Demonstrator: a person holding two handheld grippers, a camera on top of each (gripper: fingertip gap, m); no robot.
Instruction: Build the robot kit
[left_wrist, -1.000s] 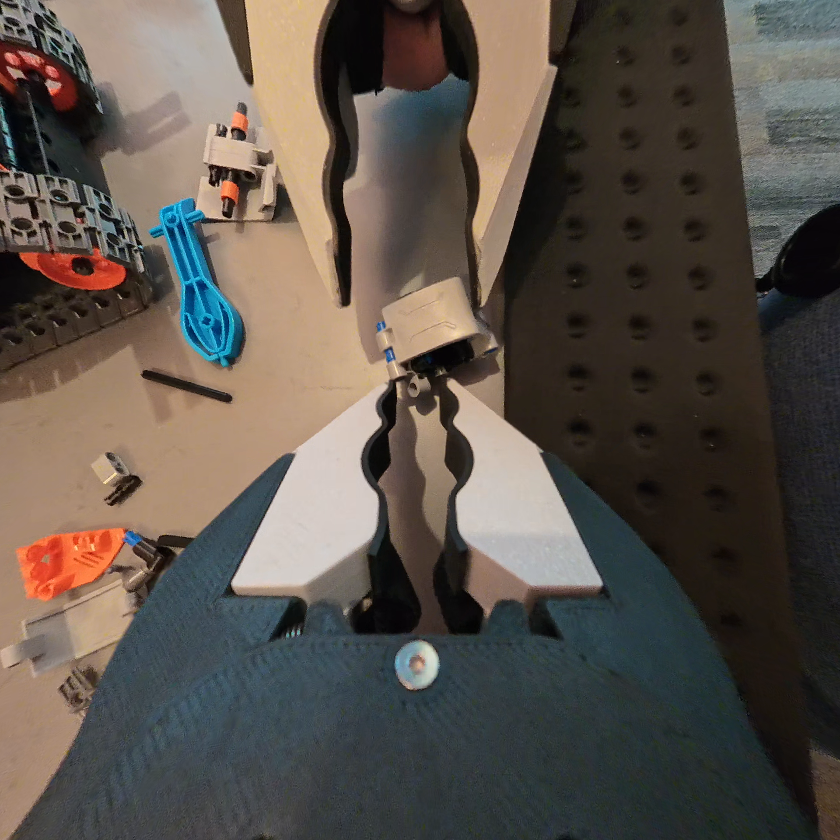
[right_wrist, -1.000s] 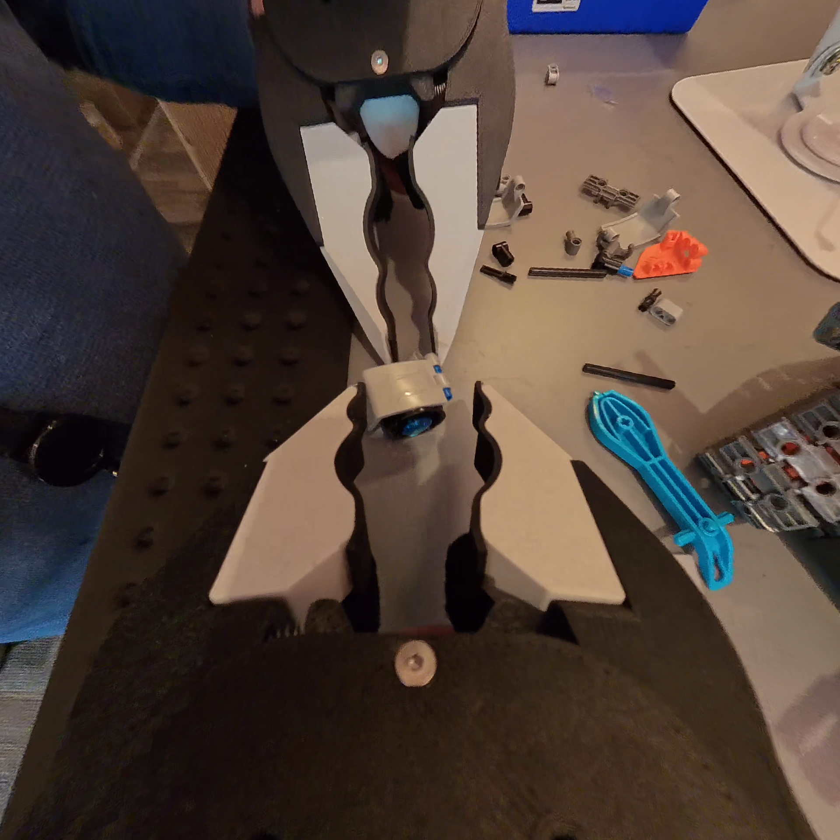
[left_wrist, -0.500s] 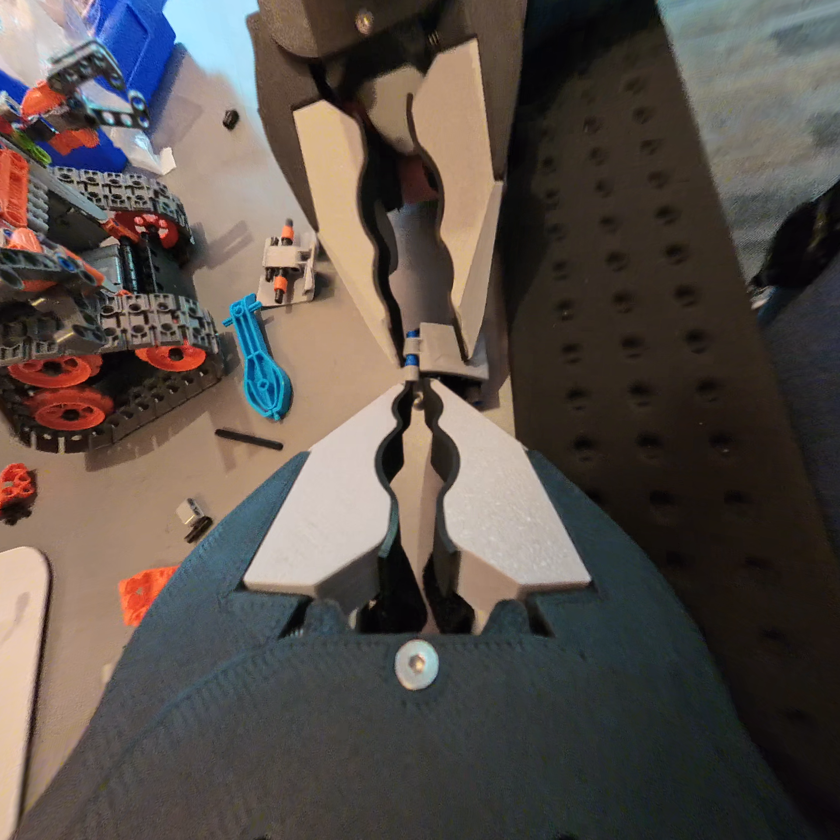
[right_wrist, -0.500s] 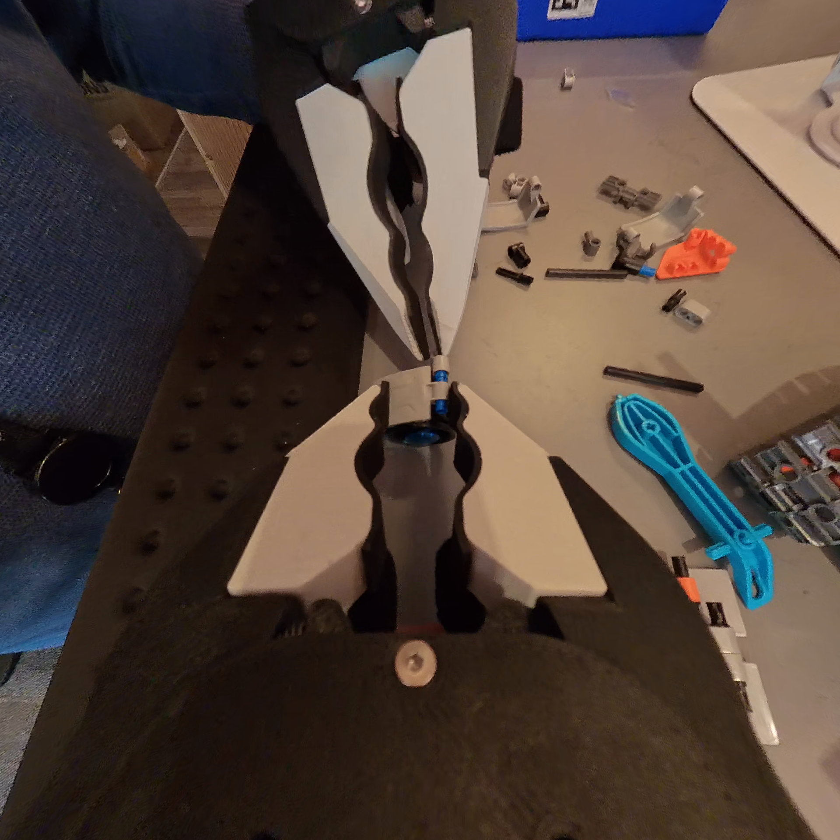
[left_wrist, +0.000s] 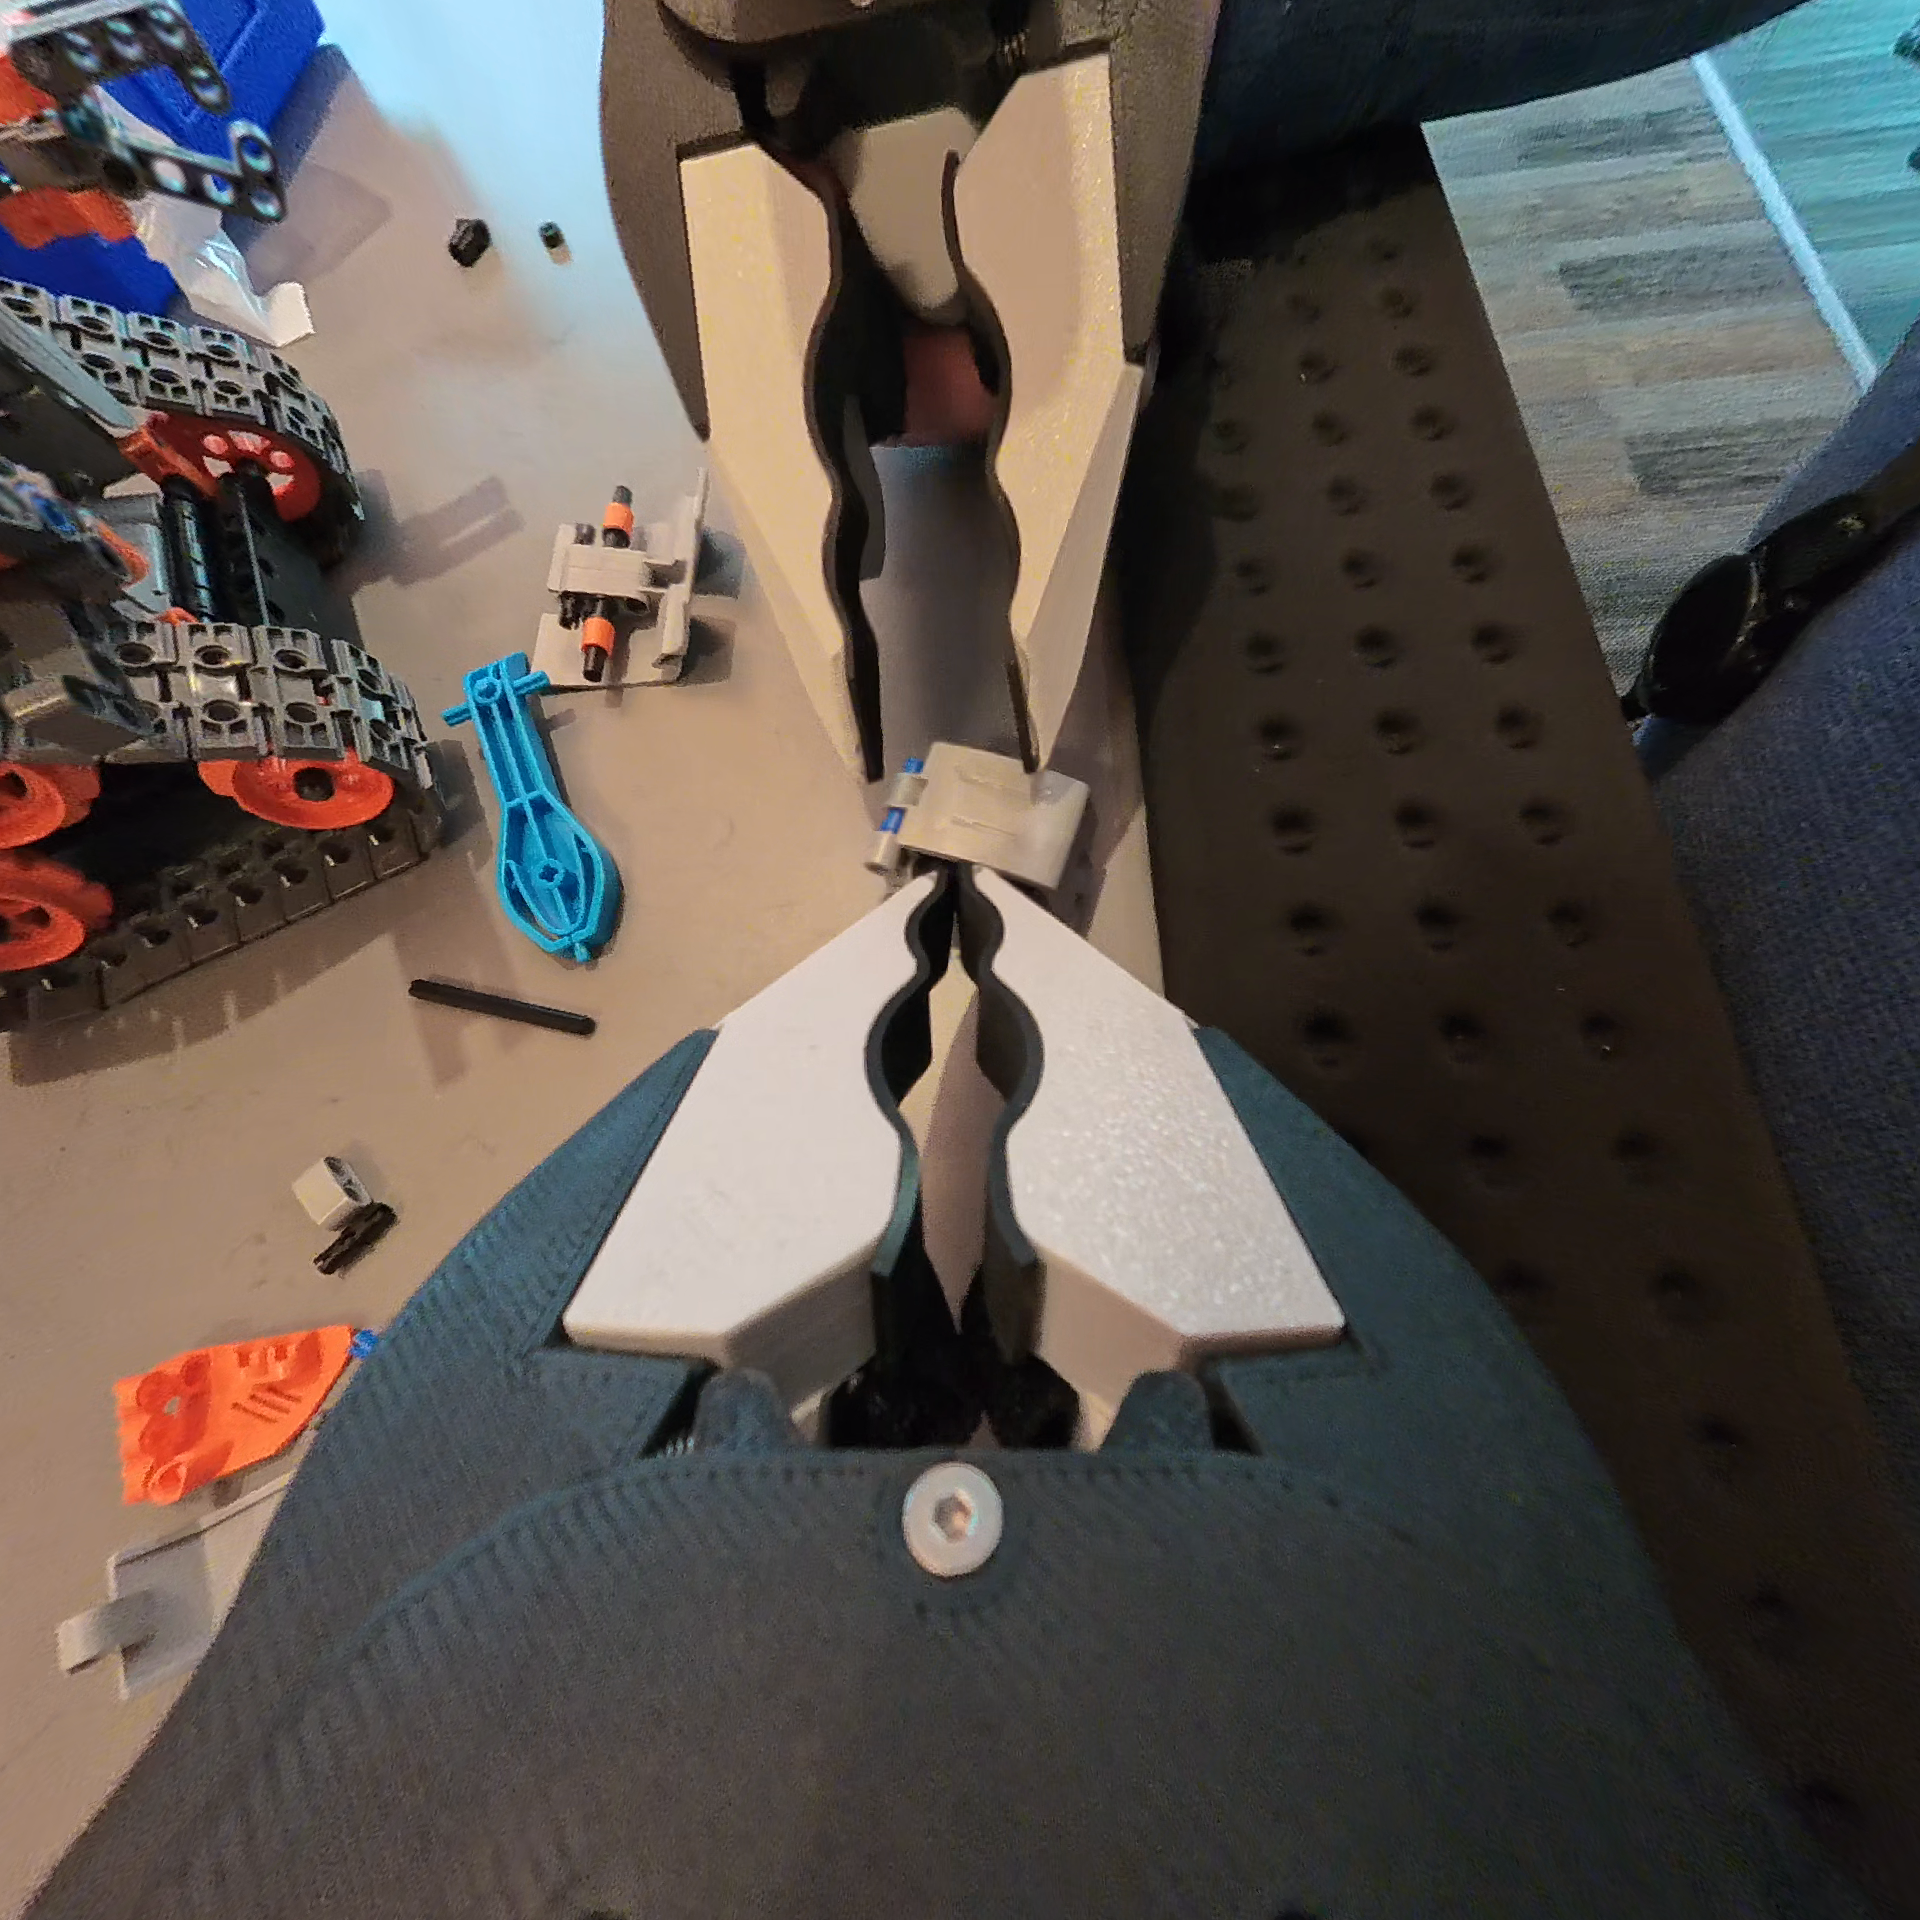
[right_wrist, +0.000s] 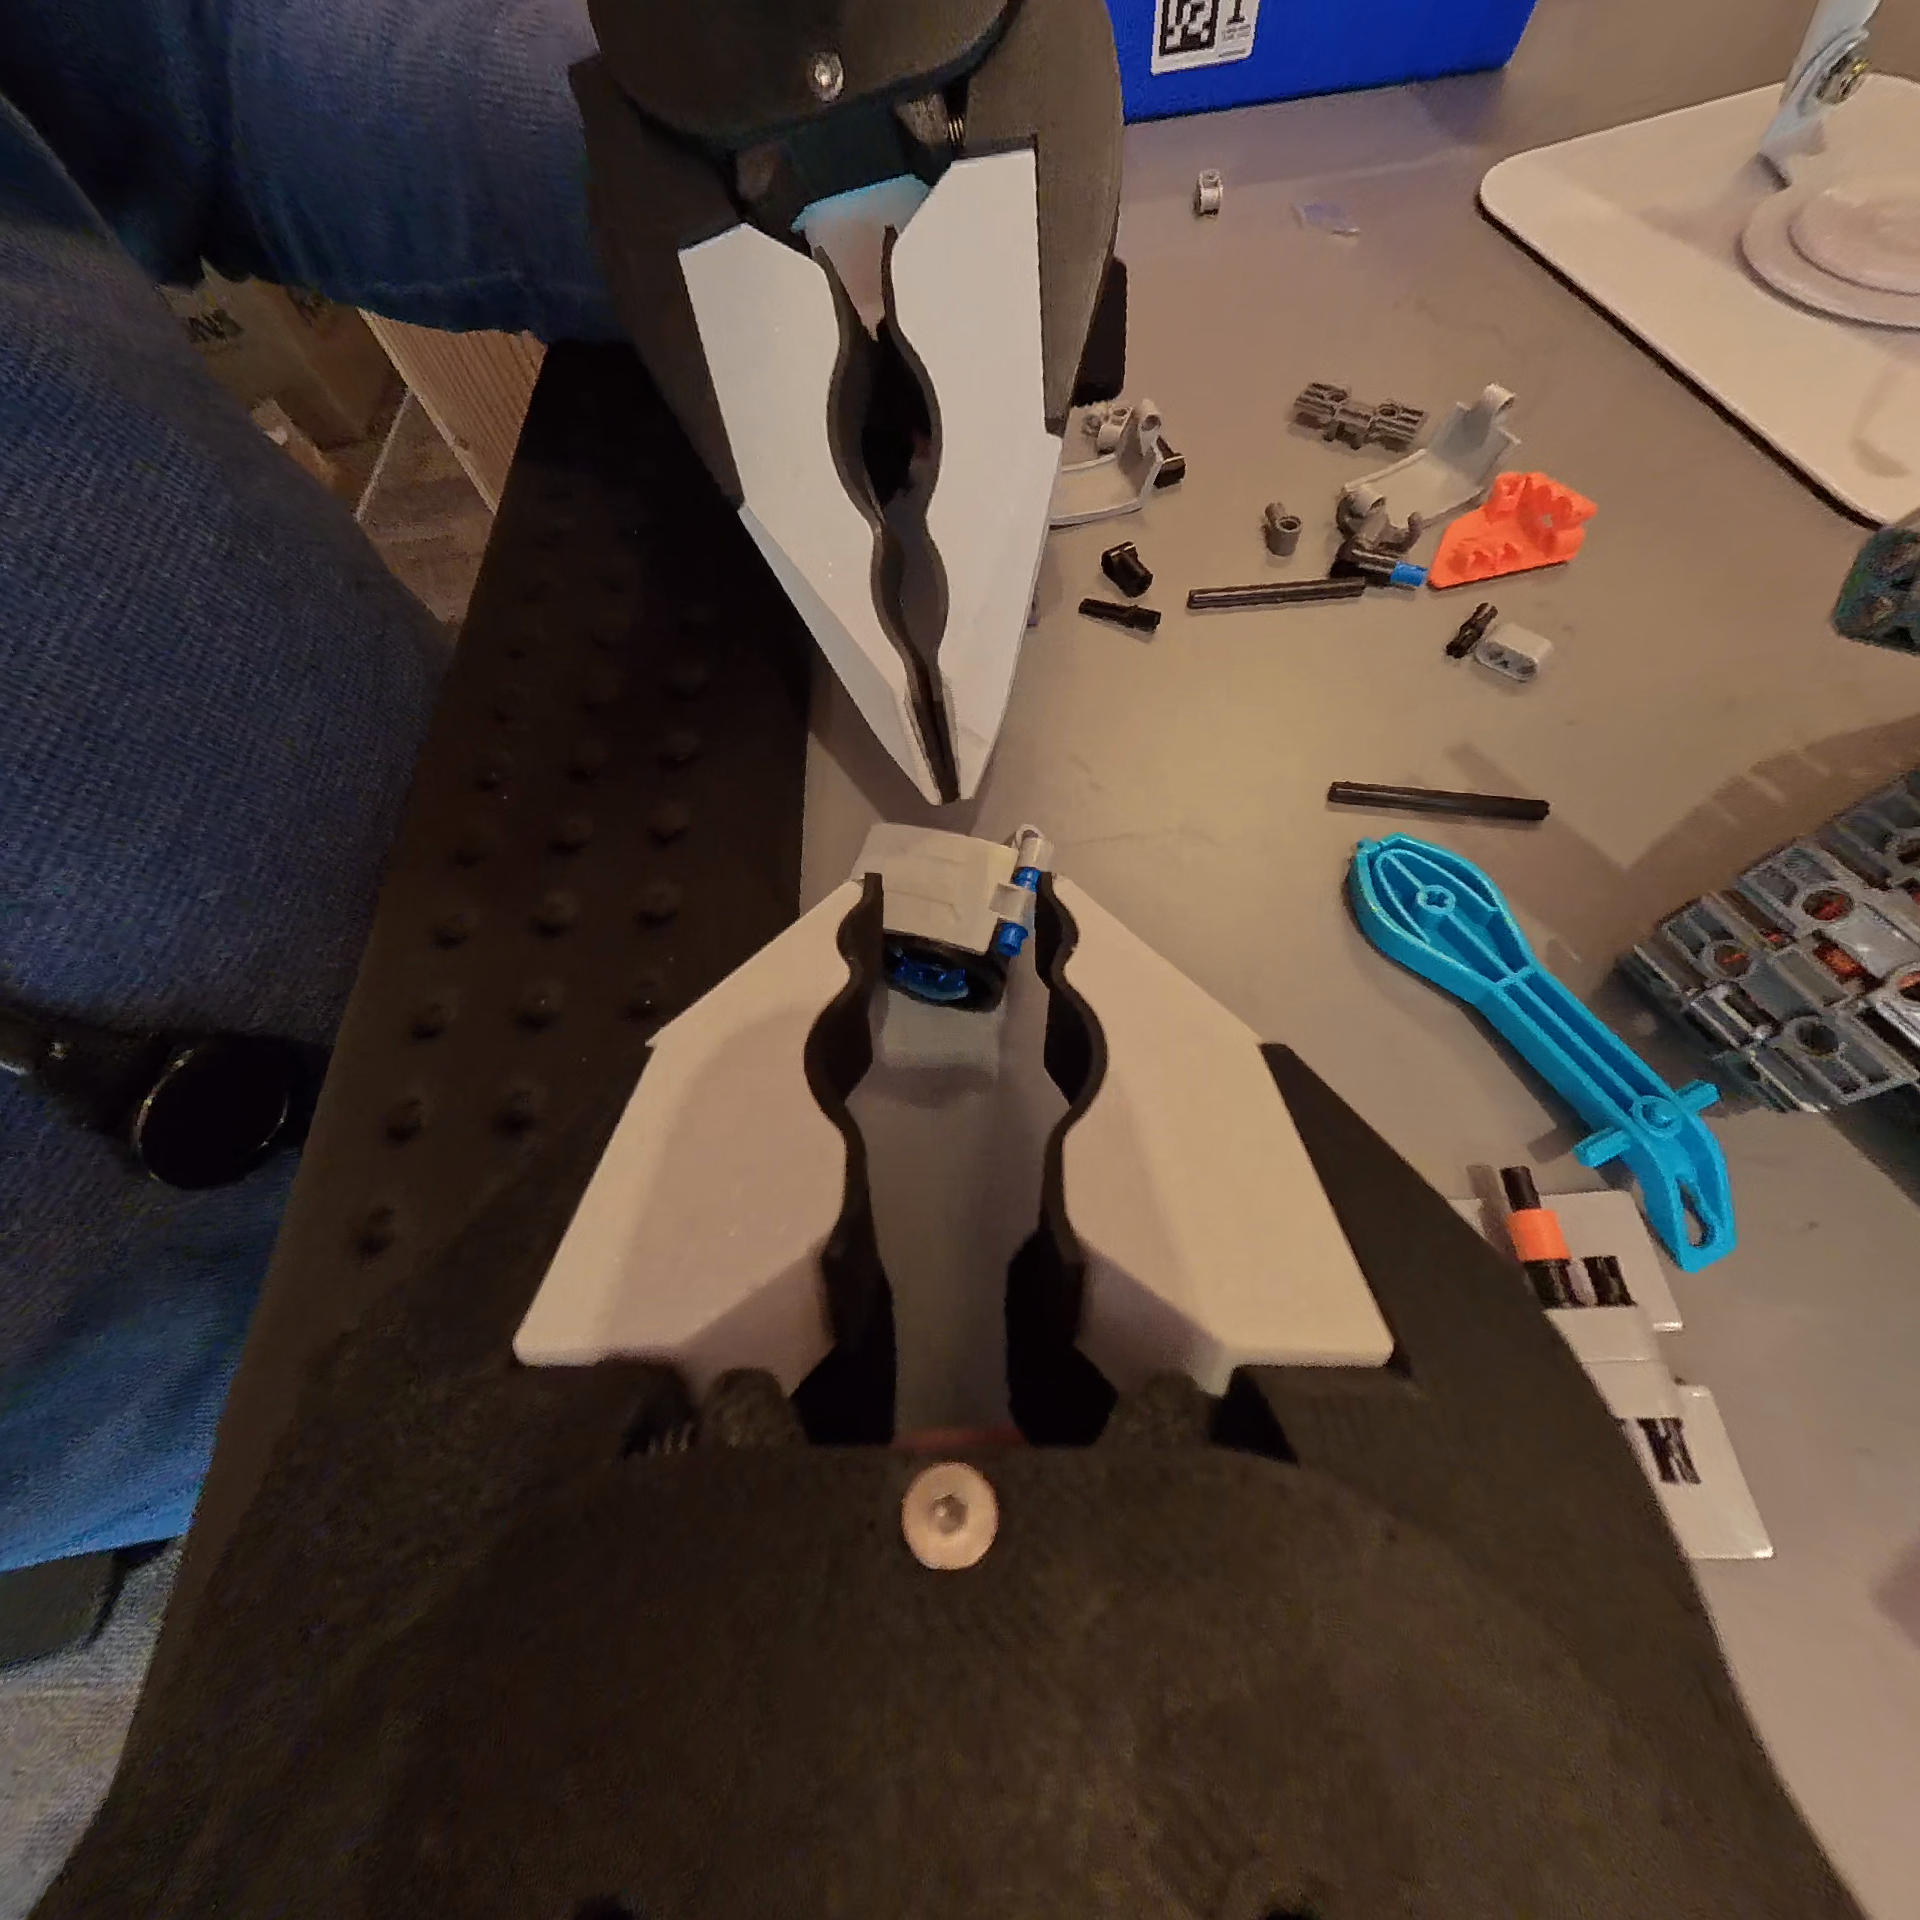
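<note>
Right tongs (right_wrist: 951, 904) are clenched on a small grey block (right_wrist: 940, 883) with blue pins and a blue round underside; left tongs (left_wrist: 956, 883), pressed together, are seen at its edge above the counter (left_wrist: 312, 1091).

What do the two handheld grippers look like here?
The left gripper has a dark teal ribbed printed body; the right gripper has a black one. Both carry pale grey wedge-shaped fingers with wavy black inner linings and one silver hex screw at the base. No cables show. Blue fabric clothing appears beside them.
</note>
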